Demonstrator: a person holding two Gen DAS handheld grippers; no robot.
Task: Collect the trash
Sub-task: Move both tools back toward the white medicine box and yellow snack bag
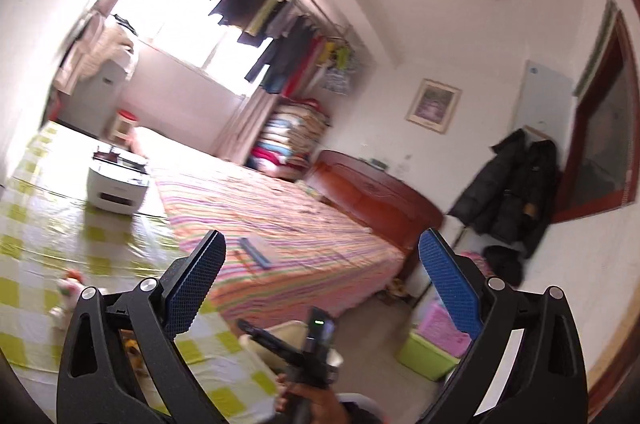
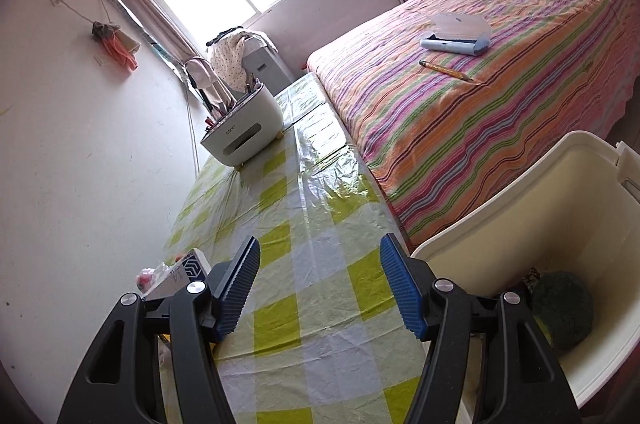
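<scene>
From the left wrist, the left gripper (image 1: pixel 322 256) gapes empty above one checked table (image 1: pixel 36 224), while from the right wrist the right gripper (image 2: pixel 320 264) spreads empty beside one cream bin (image 2: pixel 500 207) holding one dark green lump (image 2: pixel 562 308).

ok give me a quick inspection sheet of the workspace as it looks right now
surface: table under a green-checked plastic cloth.
job's things: white bin beside the table, dark items inside; small box and wrappers at the table's near left.
clutter: white organiser holding pens.
grippers: left hand-held gripper open, empty; right hand-held gripper open, empty.
cables: nothing seen.
surroundings: striped bed with a pencil; hanging clothes by the window.
</scene>
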